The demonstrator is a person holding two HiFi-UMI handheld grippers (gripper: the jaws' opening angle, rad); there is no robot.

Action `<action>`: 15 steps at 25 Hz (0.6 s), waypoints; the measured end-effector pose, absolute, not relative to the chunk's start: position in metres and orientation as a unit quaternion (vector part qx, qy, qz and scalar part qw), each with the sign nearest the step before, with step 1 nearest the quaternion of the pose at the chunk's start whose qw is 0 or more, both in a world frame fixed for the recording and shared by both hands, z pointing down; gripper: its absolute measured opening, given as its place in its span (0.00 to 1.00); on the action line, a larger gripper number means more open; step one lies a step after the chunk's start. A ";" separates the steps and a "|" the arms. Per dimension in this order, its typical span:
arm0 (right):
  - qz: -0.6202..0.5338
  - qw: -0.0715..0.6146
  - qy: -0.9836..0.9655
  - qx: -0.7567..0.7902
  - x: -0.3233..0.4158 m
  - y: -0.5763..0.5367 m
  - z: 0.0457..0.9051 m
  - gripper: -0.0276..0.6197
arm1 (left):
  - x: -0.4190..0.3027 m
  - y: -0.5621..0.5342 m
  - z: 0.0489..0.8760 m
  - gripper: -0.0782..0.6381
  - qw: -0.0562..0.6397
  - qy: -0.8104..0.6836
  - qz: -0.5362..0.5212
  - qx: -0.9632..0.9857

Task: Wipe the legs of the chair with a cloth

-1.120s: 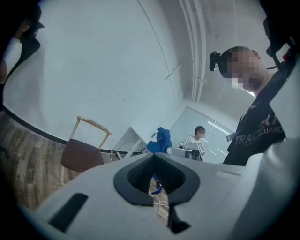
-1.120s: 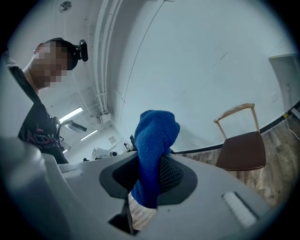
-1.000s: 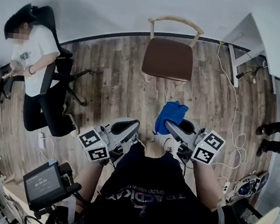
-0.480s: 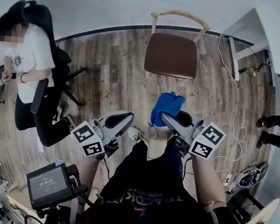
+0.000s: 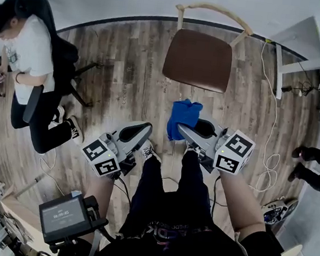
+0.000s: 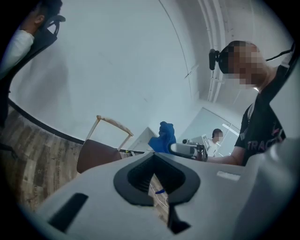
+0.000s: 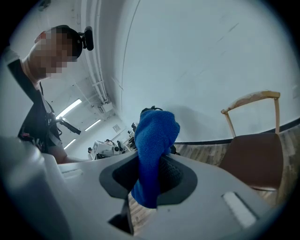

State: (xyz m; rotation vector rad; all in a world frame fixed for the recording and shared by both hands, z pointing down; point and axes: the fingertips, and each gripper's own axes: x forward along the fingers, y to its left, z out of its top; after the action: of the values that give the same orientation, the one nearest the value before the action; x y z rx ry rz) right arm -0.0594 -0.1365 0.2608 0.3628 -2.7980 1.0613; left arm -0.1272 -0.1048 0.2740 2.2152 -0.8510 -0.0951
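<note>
Pinching a blue cloth [image 5: 184,116] in the right hand-held gripper [image 5: 180,130], just toward 1 o'clock from the middle of the head view, with the jaws clamping the fabric mid-length. Showing, in the right gripper view, a bunched fold rising past the jaws and a short tail drooping under them. Holding the left hand-held gripper [image 5: 142,130] pressed together on nothing, just beside the right one at its 9 o'clock, the two not touching. Standing over a wooden floor [image 5: 125,81], with dark trouser legs and a shoe showing below both tools at 6 o'clock. Facing a chair [image 5: 198,59] at 12 o'clock: brown seat, pale wooden backrest at the far side near the wall, near the cloth but apart from it, no contact between them. Hiding most of the chair legs beneath the seat in the head view. Catching the same chair at 9 o'clock in the left gripper view and at 3 o'clock in the right gripper view. Sharing the room with a person in a white shirt [image 5: 28,54] sitting on a black office chair [image 5: 66,59] at 10 o'clock, a white cable [image 5: 269,159] trailing across the floor at 3 o'clock, and a small screen device [image 5: 62,218] at 7 o'clock.
</note>
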 end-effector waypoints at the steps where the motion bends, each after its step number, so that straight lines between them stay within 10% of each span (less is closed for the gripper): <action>1: 0.356 0.068 -0.925 0.114 -0.055 -0.141 0.269 0.19 | -0.120 -0.110 0.280 0.11 0.373 -0.337 -0.035 0.864; 15: 0.387 0.109 -0.912 0.078 -0.062 -0.196 0.398 0.19 | -0.102 -0.165 0.395 0.11 0.354 -0.360 0.003 0.863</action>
State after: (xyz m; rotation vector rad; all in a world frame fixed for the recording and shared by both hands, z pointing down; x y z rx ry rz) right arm -0.0616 -0.1958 0.3979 0.2308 -2.6837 1.1375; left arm -0.1016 -0.1645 0.3953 2.2301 -0.9316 0.0086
